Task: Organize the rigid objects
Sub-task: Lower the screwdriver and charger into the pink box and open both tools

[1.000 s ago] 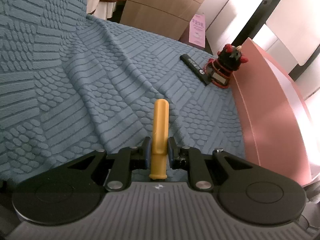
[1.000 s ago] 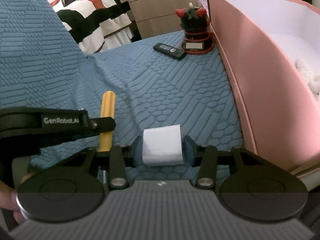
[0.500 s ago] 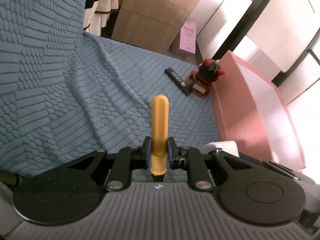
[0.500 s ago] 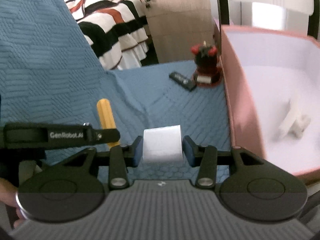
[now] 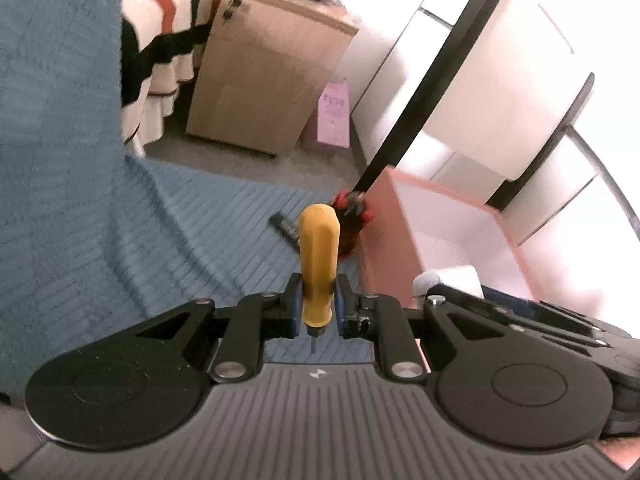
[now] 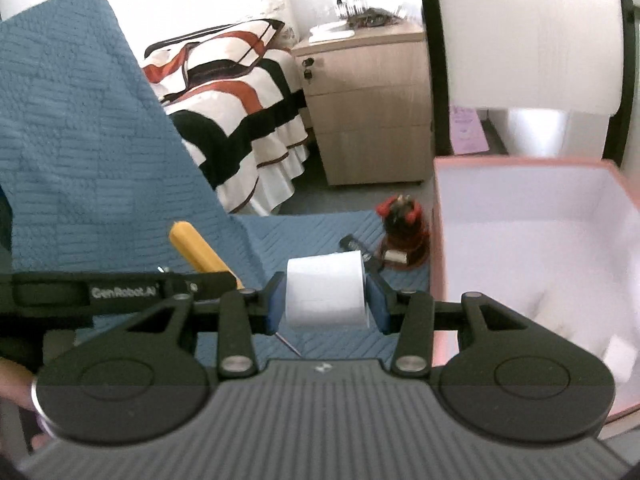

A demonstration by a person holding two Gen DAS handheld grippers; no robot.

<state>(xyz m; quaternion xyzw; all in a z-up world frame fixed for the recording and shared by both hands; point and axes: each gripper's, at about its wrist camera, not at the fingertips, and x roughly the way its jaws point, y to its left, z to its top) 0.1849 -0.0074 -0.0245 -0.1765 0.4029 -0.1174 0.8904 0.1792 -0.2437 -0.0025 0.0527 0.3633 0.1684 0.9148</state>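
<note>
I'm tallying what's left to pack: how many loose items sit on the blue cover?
2: a red-and-black figurine beside the pink box, and a black stick just left of it. Others may be hidden.
</note>
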